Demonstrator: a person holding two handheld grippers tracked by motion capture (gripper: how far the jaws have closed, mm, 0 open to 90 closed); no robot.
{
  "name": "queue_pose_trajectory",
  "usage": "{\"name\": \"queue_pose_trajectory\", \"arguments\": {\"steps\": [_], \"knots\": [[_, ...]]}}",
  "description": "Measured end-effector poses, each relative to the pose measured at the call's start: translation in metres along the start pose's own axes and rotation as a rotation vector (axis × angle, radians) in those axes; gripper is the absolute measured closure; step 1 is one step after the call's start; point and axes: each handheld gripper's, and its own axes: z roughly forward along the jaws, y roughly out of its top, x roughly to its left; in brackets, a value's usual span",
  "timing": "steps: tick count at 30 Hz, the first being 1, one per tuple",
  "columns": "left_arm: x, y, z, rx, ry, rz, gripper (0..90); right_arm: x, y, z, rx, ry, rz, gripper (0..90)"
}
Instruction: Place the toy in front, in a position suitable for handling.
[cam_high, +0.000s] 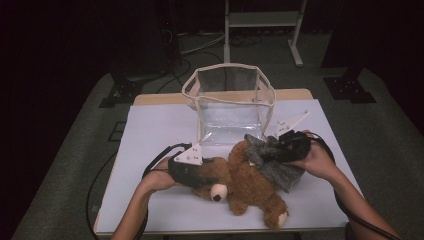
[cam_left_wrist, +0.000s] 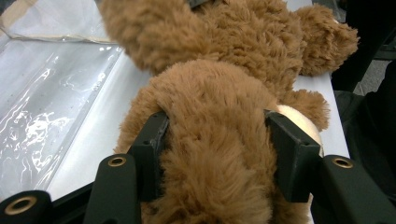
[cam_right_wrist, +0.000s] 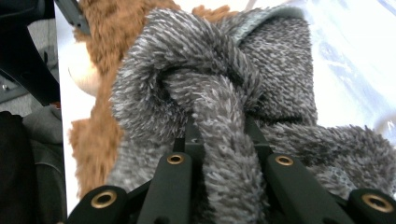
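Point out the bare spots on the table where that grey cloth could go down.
Free: the white table left of the clear bag, and the front left corner below the left tongs. Crowded: centre and right, under the teddy bear and grey cloth.

No readable text, labels, brands, numbers or signs showed anywhere in the three views.

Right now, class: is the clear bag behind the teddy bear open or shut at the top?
Open. The clear bag stands upright on the table, its cream rim spread wide; nothing shows inside it. The teddy bear lies outside, in front.
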Motion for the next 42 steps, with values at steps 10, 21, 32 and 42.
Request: {"name": "queue_pose_trajectory", "arguments": {"steps": [10,21,32,42], "knots": [[-0.002,-0.002,0.000,-0.006,-0.003,0.002,44.9,0.006,0.021,0.029,0.042,0.048,-0.038,77.0],[-0.002,-0.003,-0.001,-0.018,-0.006,-0.003,44.3,-0.001,-0.056,-0.020,0.004,0.008,0.097,77.1],[-0.004,-0.003,0.000,-0.018,-0.006,-0.002,44.3,0.001,-0.031,-0.060,-0.070,-0.023,0.060,77.0],[-0.005,-0.003,0.000,-0.015,0.000,0.011,44.2,0.016,0.055,-0.018,-0.015,0.052,-0.105,77.0]]}}
